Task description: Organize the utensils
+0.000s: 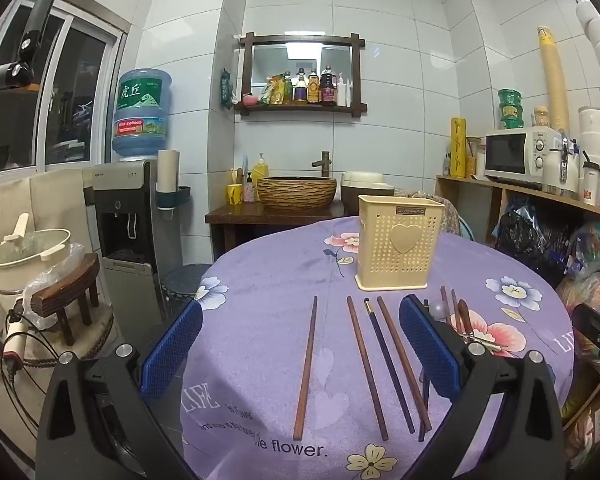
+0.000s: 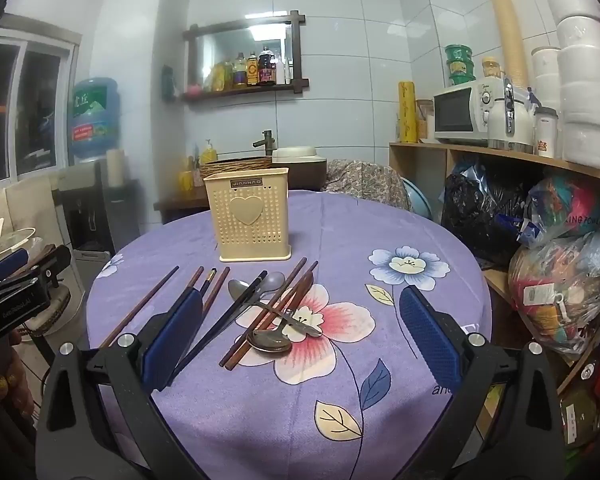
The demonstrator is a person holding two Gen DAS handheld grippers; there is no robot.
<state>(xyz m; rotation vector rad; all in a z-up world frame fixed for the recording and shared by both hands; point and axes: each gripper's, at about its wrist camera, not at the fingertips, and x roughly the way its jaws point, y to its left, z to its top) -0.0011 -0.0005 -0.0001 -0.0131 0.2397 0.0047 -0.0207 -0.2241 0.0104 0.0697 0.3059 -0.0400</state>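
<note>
on the purple tablecloth (image 2: 380,216), chopsticks (image 1: 306,364) lie loose before the empty holder (image 1: 398,246); both grippers (image 1: 300,344) (image 2: 300,336) gape wide, unladen; next: grasp one chopstick.

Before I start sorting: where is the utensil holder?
The utensil holder stands upright on the purple tablecloth, beyond the chopsticks, left of centre in the right view.

Chopsticks (image 1: 308,368) before holder (image 1: 398,242); spoons perhaps beyond

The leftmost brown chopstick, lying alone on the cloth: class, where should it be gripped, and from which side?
Grip the leftmost brown chopstick mid-shaft, coming from above, pads either side across its width. It lies flat with bare purple tablecloth on both sides, so fingers fit there.
</note>
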